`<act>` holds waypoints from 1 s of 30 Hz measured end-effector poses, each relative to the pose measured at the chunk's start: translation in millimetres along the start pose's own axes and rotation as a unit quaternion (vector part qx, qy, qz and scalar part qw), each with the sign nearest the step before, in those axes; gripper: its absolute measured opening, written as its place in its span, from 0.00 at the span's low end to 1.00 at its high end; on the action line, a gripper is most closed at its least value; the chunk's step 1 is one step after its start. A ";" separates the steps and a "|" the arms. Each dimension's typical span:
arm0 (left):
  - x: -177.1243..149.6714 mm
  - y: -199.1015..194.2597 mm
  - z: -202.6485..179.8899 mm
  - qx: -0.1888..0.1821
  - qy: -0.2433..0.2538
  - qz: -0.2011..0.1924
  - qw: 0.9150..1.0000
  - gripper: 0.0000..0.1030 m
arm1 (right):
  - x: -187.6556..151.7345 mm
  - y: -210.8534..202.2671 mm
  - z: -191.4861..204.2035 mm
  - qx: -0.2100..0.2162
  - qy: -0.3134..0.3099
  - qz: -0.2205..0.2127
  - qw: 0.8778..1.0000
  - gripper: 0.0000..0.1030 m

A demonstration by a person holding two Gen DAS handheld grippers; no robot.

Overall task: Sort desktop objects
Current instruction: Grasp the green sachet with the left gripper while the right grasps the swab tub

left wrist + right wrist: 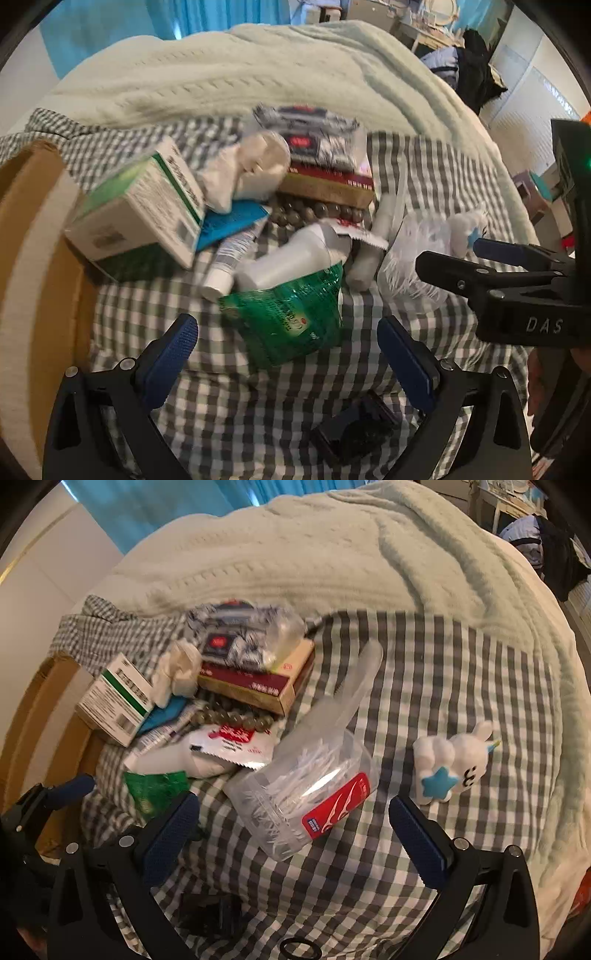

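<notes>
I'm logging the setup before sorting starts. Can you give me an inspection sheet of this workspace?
Surface: checked cloth over a pale knitted blanket.
Job's things: heap with medicine box, green packet, white bottle, bead string; swab jar on its side; unicorn toy apart.
Clutter: cardboard box at left.
Grippers: left gripper and right gripper open, empty.
Cables: nothing seen.
Surroundings: blue curtain.
</notes>
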State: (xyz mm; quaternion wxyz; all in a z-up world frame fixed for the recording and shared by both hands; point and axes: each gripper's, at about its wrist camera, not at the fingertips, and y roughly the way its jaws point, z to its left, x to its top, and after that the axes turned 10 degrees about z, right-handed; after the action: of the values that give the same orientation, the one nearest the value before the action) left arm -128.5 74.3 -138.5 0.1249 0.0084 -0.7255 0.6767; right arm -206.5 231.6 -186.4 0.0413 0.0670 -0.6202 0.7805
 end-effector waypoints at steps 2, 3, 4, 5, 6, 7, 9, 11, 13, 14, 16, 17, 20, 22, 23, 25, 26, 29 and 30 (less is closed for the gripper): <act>0.0 10.4 1.6 0.005 -0.003 0.008 1.000 0.97 | 1.3 6.6 -2.2 -0.003 0.013 0.006 1.000 1.00; 0.3 16.2 3.2 0.008 -0.006 0.012 1.000 0.97 | 2.3 9.1 -3.9 0.001 0.020 0.008 1.000 1.00; 0.9 21.6 4.9 0.010 -0.009 0.016 1.000 0.97 | 4.1 12.7 -6.0 0.010 0.029 0.011 0.999 1.00; 1.9 27.6 7.7 0.010 -0.014 0.022 1.000 0.97 | 5.7 15.2 -7.0 0.012 0.035 0.012 0.999 1.00; 2.5 30.8 10.6 0.007 -0.020 0.024 0.999 0.97 | 7.4 17.1 -7.5 0.011 0.038 0.013 0.999 1.00; 2.9 33.0 13.7 0.004 -0.028 0.024 0.999 0.97 | 9.3 19.6 -7.7 0.009 0.040 0.014 0.999 1.00; 3.7 36.7 18.2 0.001 -0.044 0.022 0.999 0.97 | 12.5 24.4 -7.8 0.002 0.043 0.015 0.999 1.00; 5.7 38.9 18.4 -0.004 -0.043 0.020 0.999 0.97 | 15.3 30.8 -10.2 0.007 0.054 0.023 0.998 1.00; 6.0 39.7 17.5 -0.011 -0.042 0.016 0.999 0.97 | 15.7 37.4 -14.9 0.024 0.074 0.031 0.996 1.00; 5.4 40.6 17.3 -0.022 -0.043 0.017 0.999 0.95 | 15.1 40.7 -16.8 0.030 0.082 0.036 0.996 1.00; 7.4 43.2 16.0 -0.032 -0.041 0.018 0.998 0.87 | 11.7 48.7 -20.5 0.044 0.094 0.049 0.993 1.00; 7.4 41.1 17.2 -0.032 -0.039 0.018 0.999 0.81 | 9.5 50.1 -20.8 0.047 0.096 0.051 0.993 0.96; 5.6 37.6 22.7 -0.031 -0.020 0.018 0.999 0.59 | 5.4 47.1 -19.0 0.053 0.090 0.046 0.993 0.87; 4.4 34.4 28.3 -0.033 -0.018 0.018 0.999 0.47 | 4.1 42.6 -19.2 0.052 0.087 0.044 0.994 0.85; 3.4 31.3 31.9 -0.038 -0.019 0.018 0.999 0.44 | 3.3 39.9 -19.9 0.052 0.087 0.041 0.994 0.82; 4.9 27.0 35.8 -0.043 -0.021 0.016 0.999 0.43 | 1.2 31.8 -21.4 0.047 0.085 0.034 0.995 0.78; 4.5 25.6 38.3 -0.042 -0.021 0.015 0.999 0.42 | 0.3 28.2 -21.1 0.042 0.081 0.033 0.995 0.76; 2.1 17.2 38.4 -0.039 -0.015 0.011 0.999 0.42 | -4.8 17.1 -19.9 0.023 0.066 0.030 0.997 0.71; 0.3 13.4 38.6 -0.037 -0.012 0.009 0.999 0.42 | -6.9 14.2 -19.8 0.019 0.063 0.030 0.997 0.70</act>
State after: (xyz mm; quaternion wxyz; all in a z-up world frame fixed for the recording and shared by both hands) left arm -137.8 37.5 -153.6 0.1104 0.0058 -0.7515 0.6504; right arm -202.8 247.8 -205.5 0.0556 0.0002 -0.6035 0.7954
